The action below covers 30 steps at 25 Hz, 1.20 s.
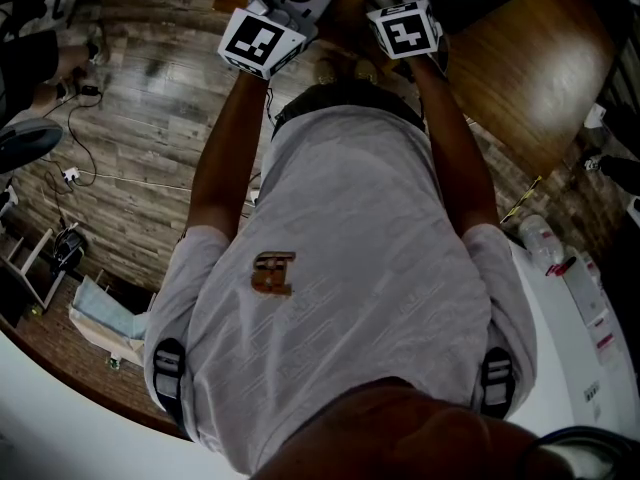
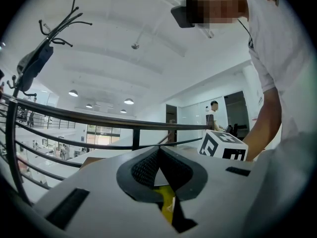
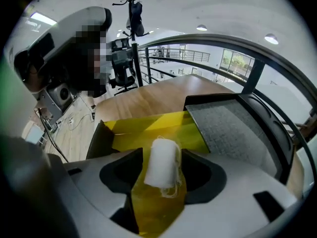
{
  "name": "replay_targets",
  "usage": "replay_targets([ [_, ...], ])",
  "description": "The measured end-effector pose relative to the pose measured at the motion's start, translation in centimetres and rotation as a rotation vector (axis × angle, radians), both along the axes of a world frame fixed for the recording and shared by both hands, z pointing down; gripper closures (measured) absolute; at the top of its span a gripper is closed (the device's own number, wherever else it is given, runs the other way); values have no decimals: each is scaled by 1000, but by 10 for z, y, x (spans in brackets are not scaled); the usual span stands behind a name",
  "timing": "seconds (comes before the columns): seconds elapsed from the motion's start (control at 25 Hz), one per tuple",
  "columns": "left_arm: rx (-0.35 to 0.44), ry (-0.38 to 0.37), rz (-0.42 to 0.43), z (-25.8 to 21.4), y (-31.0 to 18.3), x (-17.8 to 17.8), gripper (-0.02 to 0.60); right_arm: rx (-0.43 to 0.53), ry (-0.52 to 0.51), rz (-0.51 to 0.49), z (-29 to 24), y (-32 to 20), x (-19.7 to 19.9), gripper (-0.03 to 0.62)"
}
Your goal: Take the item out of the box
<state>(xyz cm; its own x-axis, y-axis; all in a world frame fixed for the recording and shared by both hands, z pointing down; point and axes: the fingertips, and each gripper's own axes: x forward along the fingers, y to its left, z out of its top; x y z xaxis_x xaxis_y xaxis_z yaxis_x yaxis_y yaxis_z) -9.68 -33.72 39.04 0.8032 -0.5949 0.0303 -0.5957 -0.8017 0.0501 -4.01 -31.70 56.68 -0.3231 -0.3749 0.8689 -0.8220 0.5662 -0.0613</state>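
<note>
The right tongs (image 3: 162,152) stand wide open, and a small white roll (image 3: 161,166) with loose thread at its lower end sits upright between the jaws, with a gap to the pad on either side. Behind and under the roll lies the yellow box (image 3: 148,127), its dark flap (image 3: 99,140) folded out on the left and a grey textured panel (image 3: 228,128) just beside it on the right. The left tongs (image 2: 158,150) are closed, pads meeting at their tips, with a scrap of yellow (image 2: 167,202) low between them; what it is cannot be made out. In the head view both marker cubes (image 1: 262,41) (image 1: 405,28) are held out beyond the person's grey shirt (image 1: 340,268), near the wooden table (image 1: 520,58).
</note>
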Motion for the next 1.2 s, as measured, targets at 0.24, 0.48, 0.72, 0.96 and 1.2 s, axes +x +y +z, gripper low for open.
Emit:
replay_targets([
  [0.24,-5,2,-6,6,-5,-4,561,-68,28,18,19,-2,3,364],
  [0.48,-7,0,-17,7,-8,-11,561,-105,19,23,24,-3,0,365],
  [0.72,-4,-3,-24,8,-7,-12,561,-121,14,13,25,0,-1,364],
  [0.96,-13,-9,-25,9,-5,-5,561,-130,7,-7,27,3,1,367],
  [1.2,-10,-11,-22,9,-2,-1,561,-106,8,-32,25,2,1,387],
])
